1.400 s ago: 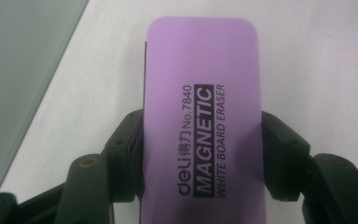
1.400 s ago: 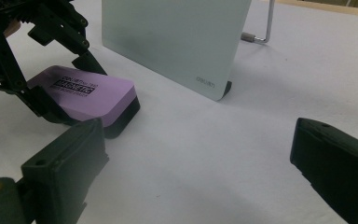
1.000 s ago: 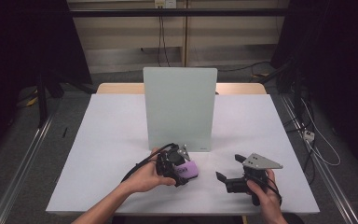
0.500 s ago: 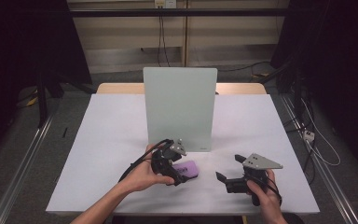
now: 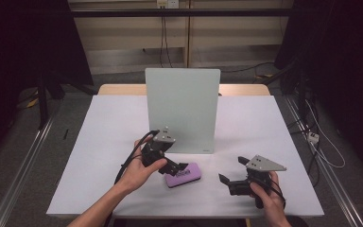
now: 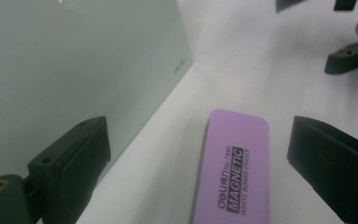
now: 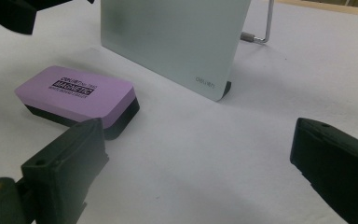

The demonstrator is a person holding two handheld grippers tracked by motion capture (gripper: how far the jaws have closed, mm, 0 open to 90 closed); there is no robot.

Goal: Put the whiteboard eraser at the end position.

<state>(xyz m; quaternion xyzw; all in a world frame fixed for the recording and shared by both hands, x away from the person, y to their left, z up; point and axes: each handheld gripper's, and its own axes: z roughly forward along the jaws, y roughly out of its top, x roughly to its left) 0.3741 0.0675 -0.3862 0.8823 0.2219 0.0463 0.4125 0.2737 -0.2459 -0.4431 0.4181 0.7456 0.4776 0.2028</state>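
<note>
A purple magnetic whiteboard eraser (image 5: 184, 174) lies flat on the white table, just in front of an upright pale-green glass board (image 5: 182, 109). My left gripper (image 5: 180, 166) is open at the eraser's left end. In the left gripper view the eraser (image 6: 233, 168) sits between the spread jaws of the left gripper (image 6: 200, 140) and touches neither, with the board (image 6: 74, 60) to the left. My right gripper (image 5: 231, 172) is open and empty, low over the table to the right. The right gripper (image 7: 196, 140) points at the eraser (image 7: 77, 93) and the board (image 7: 172, 37).
The white table (image 5: 274, 127) has open surface on both sides of the board. A metal wire stand (image 7: 265, 28) props the board from behind. The table's front edge runs close under both hands. Dark floor and cables surround the table.
The left gripper has drawn back a little to the left, off the eraser, which now lies flat on the table. The right gripper has stayed still.
</note>
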